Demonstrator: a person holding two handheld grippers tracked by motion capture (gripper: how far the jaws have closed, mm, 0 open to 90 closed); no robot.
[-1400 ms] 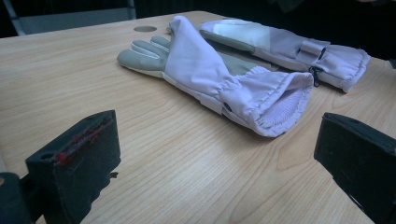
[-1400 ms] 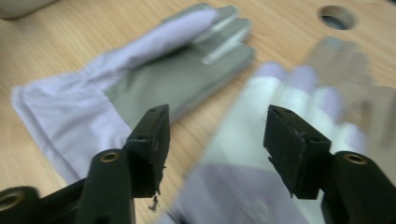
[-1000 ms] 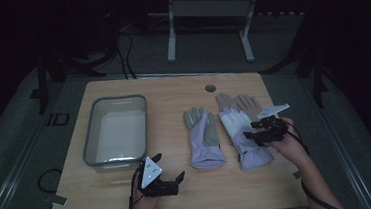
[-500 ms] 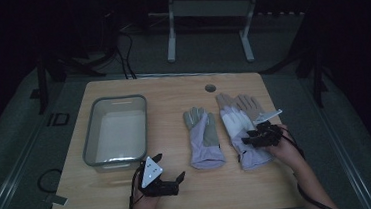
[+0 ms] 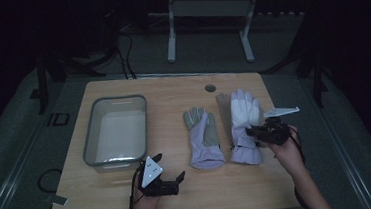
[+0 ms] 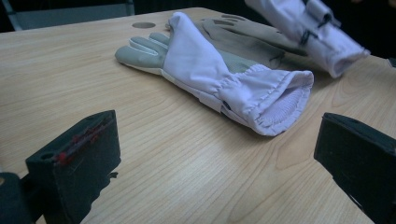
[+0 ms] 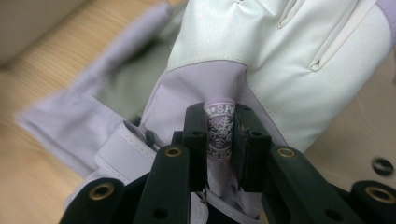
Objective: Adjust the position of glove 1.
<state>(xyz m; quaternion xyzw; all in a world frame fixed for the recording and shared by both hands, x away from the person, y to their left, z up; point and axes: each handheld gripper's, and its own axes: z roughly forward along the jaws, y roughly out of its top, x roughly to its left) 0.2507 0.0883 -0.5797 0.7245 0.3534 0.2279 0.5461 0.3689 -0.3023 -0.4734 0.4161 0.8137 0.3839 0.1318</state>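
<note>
On the wooden counter [image 5: 106, 201] lie 2 pale lilac gloves side by side, fingers pointing away from the person. The left glove [image 5: 204, 139] lies flat with its grey palm up and its gathered cuff toward the near edge; in the left gripper view its open cuff [image 6: 280, 100] faces the camera. The right glove [image 5: 244, 125], white-backed, lies just beside it, and its cuff end is raised off the counter in the left gripper view. The right gripper [image 5: 256, 133] sits over this glove's wrist, its fingers [image 7: 195, 140] pinching a small lilac tab [image 7: 219, 133] printed with a snowflake. The left gripper [image 5: 167, 178] rests near the front edge of the counter, well apart from the gloves, its fingers [image 6: 74, 163] spread wide with nothing between them. A clear plastic tub [image 5: 91, 152] stands at the counter's left, just beyond the left gripper.
</note>
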